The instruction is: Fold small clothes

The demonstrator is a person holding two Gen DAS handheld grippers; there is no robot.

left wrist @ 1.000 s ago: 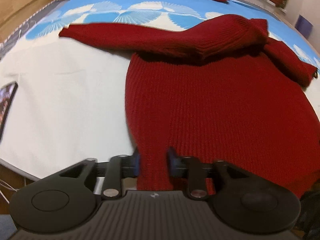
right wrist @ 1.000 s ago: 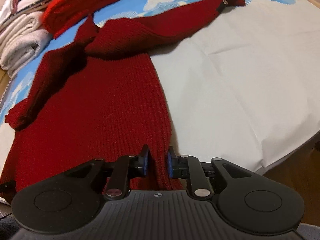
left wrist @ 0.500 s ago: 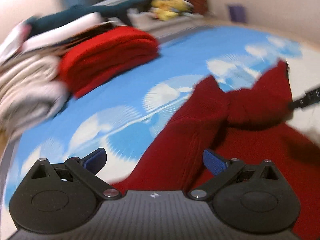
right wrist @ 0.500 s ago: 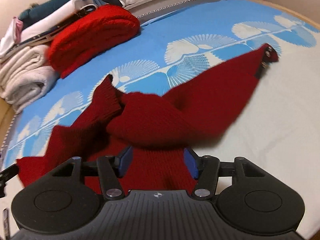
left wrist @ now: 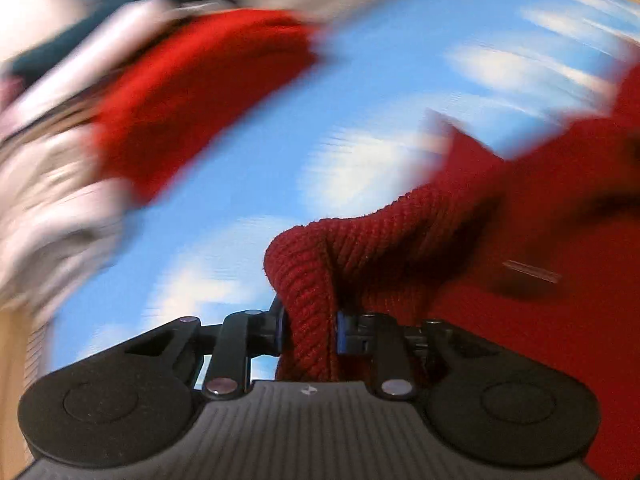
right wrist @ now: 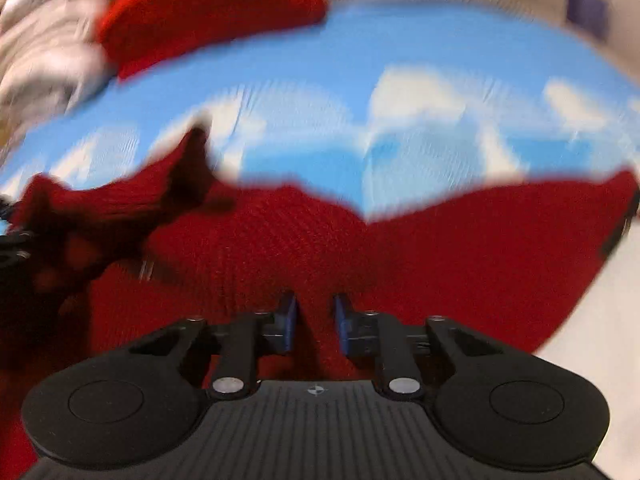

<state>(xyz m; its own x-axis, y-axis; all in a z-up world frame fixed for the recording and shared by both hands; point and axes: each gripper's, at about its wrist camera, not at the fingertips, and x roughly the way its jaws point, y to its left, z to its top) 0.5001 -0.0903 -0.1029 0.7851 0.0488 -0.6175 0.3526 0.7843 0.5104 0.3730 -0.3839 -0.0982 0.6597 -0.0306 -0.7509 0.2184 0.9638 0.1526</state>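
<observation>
A dark red ribbed knit sweater [left wrist: 500, 240] lies on a blue and white patterned sheet [left wrist: 248, 160]. My left gripper [left wrist: 310, 328] is shut on a bunched fold of the sweater, which rises between its blue pads. In the right wrist view the sweater [right wrist: 320, 240] spreads across the lower frame, one sleeve [right wrist: 560, 216] running right. My right gripper [right wrist: 316, 320] sits over the knit with its jaws close together; red fabric shows in the narrow gap. Both views are motion-blurred.
A folded bright red knit [left wrist: 192, 92] [right wrist: 208, 12] lies at the back left beside a stack of pale folded clothes [left wrist: 48, 208] [right wrist: 44, 56]. Plain white sheet [right wrist: 592, 340] shows at the right.
The left gripper, open half a second ago, has shut on a fold of the sweater. The right gripper's jaws have narrowed over the knit. Both views have swung and are blurred.
</observation>
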